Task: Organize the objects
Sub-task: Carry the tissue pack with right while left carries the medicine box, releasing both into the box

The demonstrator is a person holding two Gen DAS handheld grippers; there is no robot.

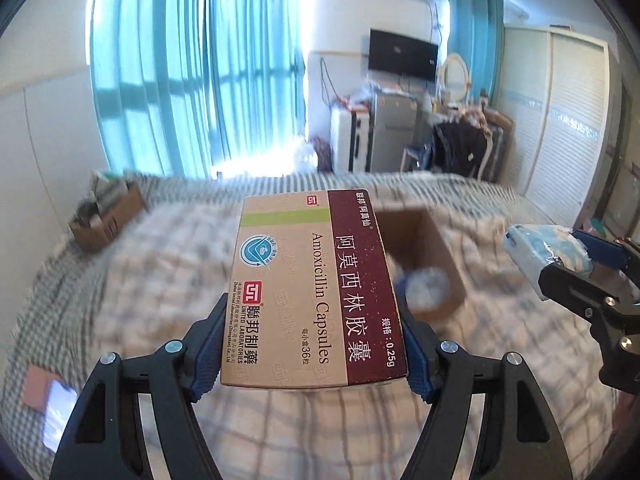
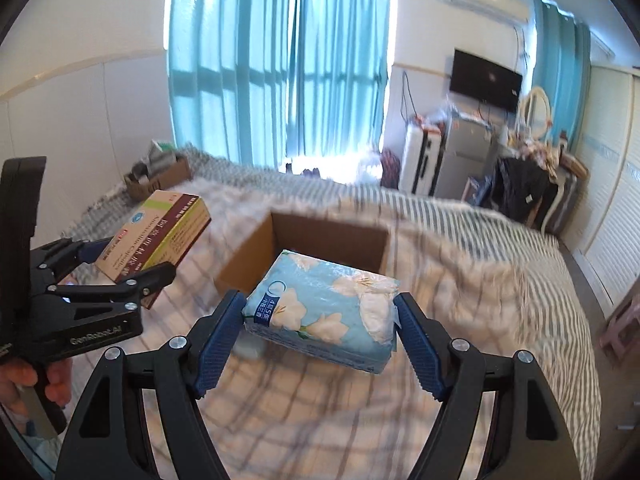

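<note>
My left gripper (image 1: 312,344) is shut on a tan and maroon Amoxicillin medicine box (image 1: 312,292) and holds it above the bed. It also shows in the right wrist view (image 2: 156,236), at the left. My right gripper (image 2: 320,328) is shut on a blue floral tissue pack (image 2: 324,304), held just in front of an open cardboard box (image 2: 320,236) on the bed. In the left wrist view the right gripper (image 1: 560,256) with the tissue pack (image 1: 540,248) is at the right, and the cardboard box (image 1: 432,256) holds a blurred pale object.
The bed has a plaid and striped cover (image 2: 460,264). A second cardboard box (image 1: 106,216) with several items stands at its far left corner. A phone (image 1: 58,412) lies at the bed's left edge. A wardrobe (image 1: 560,120) and cluttered furniture stand behind.
</note>
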